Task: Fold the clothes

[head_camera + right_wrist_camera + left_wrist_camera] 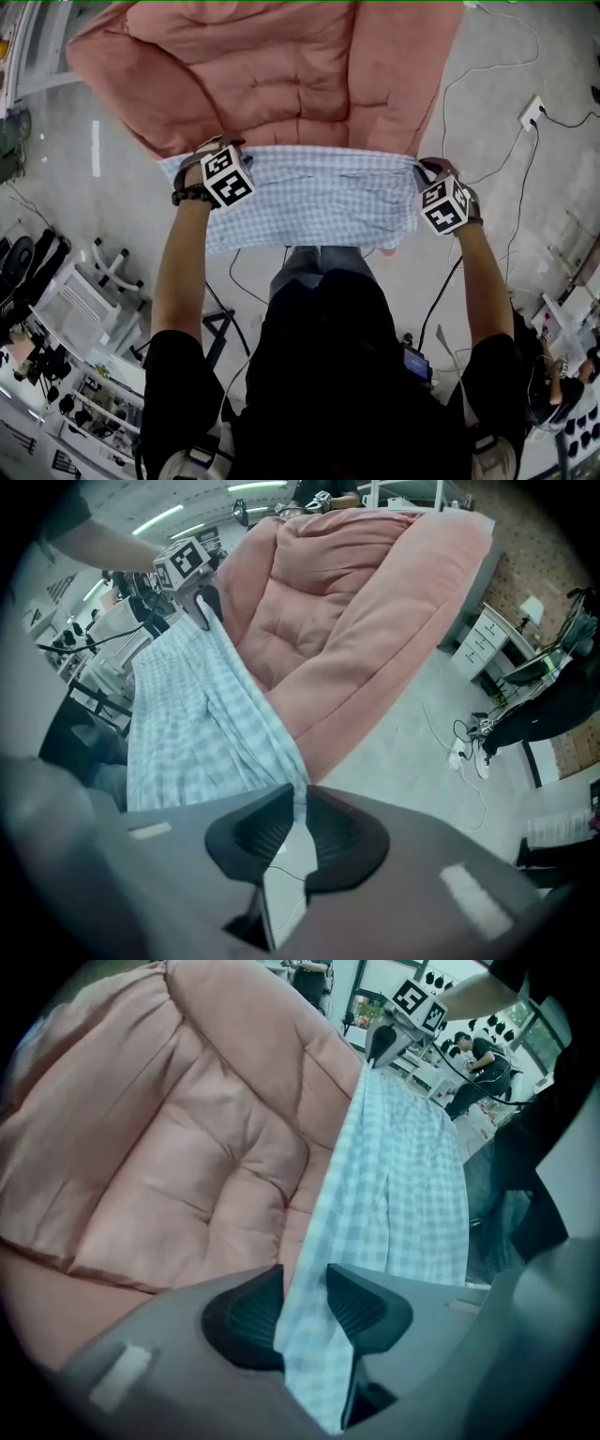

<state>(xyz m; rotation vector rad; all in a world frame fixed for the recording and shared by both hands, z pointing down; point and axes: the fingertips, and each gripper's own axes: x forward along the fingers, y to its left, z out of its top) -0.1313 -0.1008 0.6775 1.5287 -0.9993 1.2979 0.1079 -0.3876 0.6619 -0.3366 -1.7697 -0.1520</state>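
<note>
A light-blue checked garment (319,197) hangs stretched between my two grippers along the near edge of a big pink cushion (272,66). My left gripper (214,157) holds its left top corner. In the left gripper view the cloth (394,1185) runs down between the pads of the left gripper (305,1302), which press on a bunched fold. My right gripper (427,176) holds the right top corner. In the right gripper view the right gripper (298,822) has its jaws nearly together, pinching the cloth edge (197,714). The lower part of the garment drapes toward the person's legs.
The pink cushion (347,602) fills the far side. Grey floor lies to the right with cables and a power strip (532,111). Racks and shelves (75,309) crowd the left. A white drawer unit (487,635) stands beyond the cushion.
</note>
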